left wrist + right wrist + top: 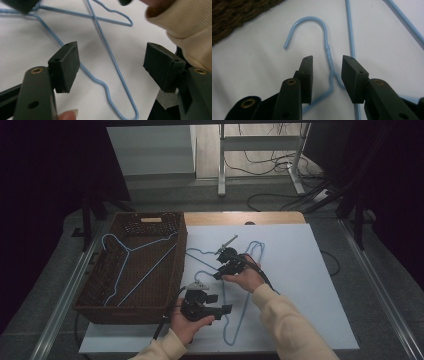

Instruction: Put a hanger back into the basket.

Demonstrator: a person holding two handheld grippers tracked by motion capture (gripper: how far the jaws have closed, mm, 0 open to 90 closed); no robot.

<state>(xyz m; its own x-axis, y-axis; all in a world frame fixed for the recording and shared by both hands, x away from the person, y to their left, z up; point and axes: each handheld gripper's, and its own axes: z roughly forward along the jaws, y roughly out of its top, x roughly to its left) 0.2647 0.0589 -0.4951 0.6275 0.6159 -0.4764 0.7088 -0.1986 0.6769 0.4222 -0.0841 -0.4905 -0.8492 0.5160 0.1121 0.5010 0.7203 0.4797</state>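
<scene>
Our right gripper [327,66] fingers straddle the hanger [328,53] neck, half open, gripping nothing; our left gripper [111,67] gapes empty. Closing off-centre could skid the wire away.

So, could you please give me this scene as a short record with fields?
surface: white table top
basket: brown wicker basket at left, one blue wire hanger inside
on table: two crossed blue wire hangers
right gripper: jaws open, astride the neck of a hanger, below the hook
left gripper: jaws open above a hanger wire, nothing gripped
</scene>
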